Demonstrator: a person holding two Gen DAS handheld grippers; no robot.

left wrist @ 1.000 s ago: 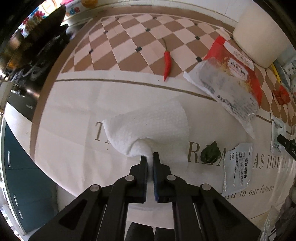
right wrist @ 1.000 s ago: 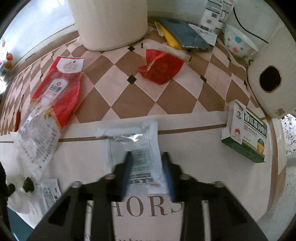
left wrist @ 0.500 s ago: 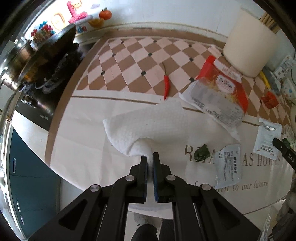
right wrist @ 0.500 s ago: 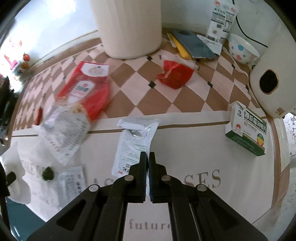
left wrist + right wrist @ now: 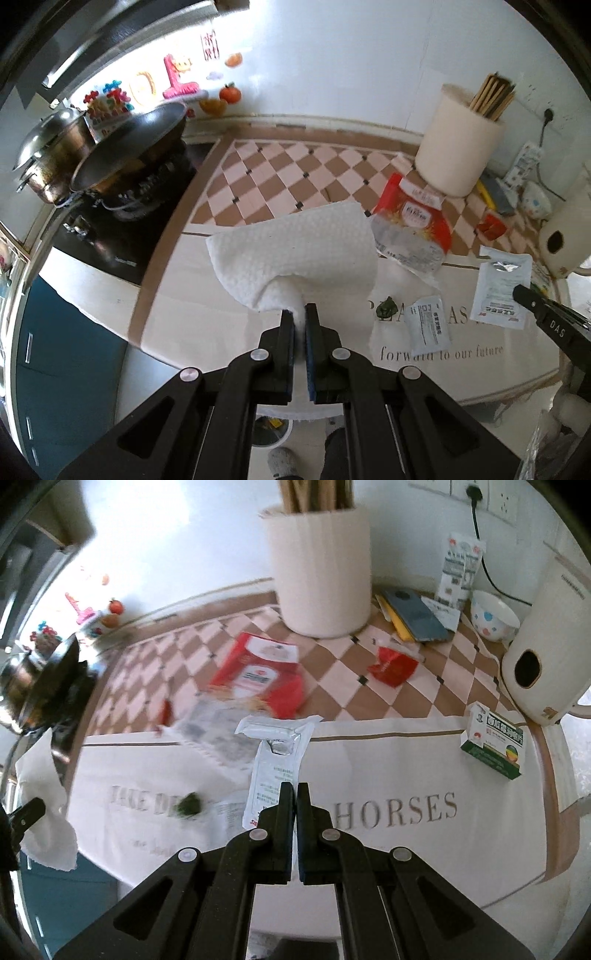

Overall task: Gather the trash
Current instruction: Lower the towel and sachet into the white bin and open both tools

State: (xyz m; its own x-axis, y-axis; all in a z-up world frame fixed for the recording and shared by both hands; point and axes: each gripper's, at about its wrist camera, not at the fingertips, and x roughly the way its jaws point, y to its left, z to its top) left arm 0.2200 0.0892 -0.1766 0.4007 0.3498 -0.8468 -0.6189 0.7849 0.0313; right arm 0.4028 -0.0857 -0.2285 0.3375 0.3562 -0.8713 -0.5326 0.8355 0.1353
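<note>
My left gripper (image 5: 300,309) is shut on a white paper towel (image 5: 295,254) and holds it lifted above the counter; the towel also shows in the right wrist view (image 5: 44,797). My right gripper (image 5: 291,788) is shut on a white opened sachet (image 5: 275,764) and holds it raised; the sachet also shows in the left wrist view (image 5: 502,288). On the cloth lie a small white packet (image 5: 428,326), a green scrap (image 5: 386,306), a red and clear noodle bag (image 5: 412,225), a red wrapper (image 5: 393,664) and a red chilli (image 5: 164,710).
A cream utensil holder (image 5: 321,565) with chopsticks stands at the back. A green and white medicine box (image 5: 495,744), a white kettle (image 5: 546,635), a dotted bowl (image 5: 493,614) and a phone (image 5: 417,614) sit at the right. A wok (image 5: 125,147) and pot are on the stove at left.
Both grippers have risen and pulled back from the counter with their loads. The right gripper closed on the sachet a second ago and lifted it off the cloth.
</note>
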